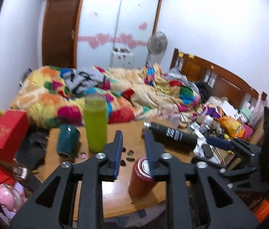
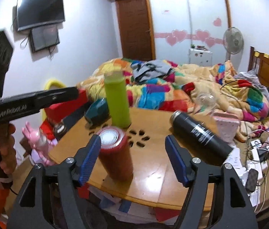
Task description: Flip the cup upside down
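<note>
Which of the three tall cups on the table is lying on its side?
The black cup, lying on the table right of centre. The green cup and the red cup both stand upright.

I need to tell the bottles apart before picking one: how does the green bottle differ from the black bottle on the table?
The green bottle stands upright, while the black bottle lies on its side. The green bottle is plain lime with no visible markings; the black bottle carries white print on its body. The green bottle sits near the table's middle, the black bottle toward its right edge. Both are tall cylinders on the same wooden table.
</note>
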A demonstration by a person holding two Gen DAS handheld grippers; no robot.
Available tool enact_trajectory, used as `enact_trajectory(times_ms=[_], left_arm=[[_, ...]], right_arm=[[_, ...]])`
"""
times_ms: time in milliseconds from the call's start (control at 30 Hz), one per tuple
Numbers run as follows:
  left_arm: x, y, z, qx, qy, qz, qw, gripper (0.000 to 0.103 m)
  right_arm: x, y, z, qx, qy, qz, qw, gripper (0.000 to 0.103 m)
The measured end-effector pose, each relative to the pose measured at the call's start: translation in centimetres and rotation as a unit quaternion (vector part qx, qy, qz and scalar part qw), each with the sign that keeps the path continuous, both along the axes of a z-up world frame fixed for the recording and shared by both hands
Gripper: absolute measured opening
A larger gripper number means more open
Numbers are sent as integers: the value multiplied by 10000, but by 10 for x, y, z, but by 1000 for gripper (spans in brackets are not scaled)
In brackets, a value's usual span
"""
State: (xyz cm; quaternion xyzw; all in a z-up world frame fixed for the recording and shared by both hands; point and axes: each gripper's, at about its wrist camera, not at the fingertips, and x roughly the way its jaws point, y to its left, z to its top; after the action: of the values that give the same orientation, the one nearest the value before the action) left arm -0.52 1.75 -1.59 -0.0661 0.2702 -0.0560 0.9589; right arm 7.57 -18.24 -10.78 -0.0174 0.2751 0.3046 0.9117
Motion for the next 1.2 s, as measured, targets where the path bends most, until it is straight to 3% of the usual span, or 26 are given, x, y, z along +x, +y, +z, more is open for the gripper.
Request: enact_trajectory(times_ms=[100, 233, 333, 600, 1200], left_arm=[[-16, 0, 21, 106, -336, 214, 9991, 64], [-35, -6, 41, 290, -691, 351, 9966, 85], [-49, -10, 53, 343, -933, 444, 9941, 99], [-67, -14, 62, 380, -1195, 655, 9899, 103], [-60, -16, 55, 469, -1111, 741, 9899, 103]], right_arm=[[-5, -10, 24, 125, -138, -161, 9997, 80], [-18, -22, 56, 356, -469, -348, 9977, 90], [-23, -28, 73, 533, -612, -408, 9959, 102], [-44, -27, 97, 544, -1055, -588, 9912, 103], [-43, -33, 92, 590, -901, -683, 9918, 103]])
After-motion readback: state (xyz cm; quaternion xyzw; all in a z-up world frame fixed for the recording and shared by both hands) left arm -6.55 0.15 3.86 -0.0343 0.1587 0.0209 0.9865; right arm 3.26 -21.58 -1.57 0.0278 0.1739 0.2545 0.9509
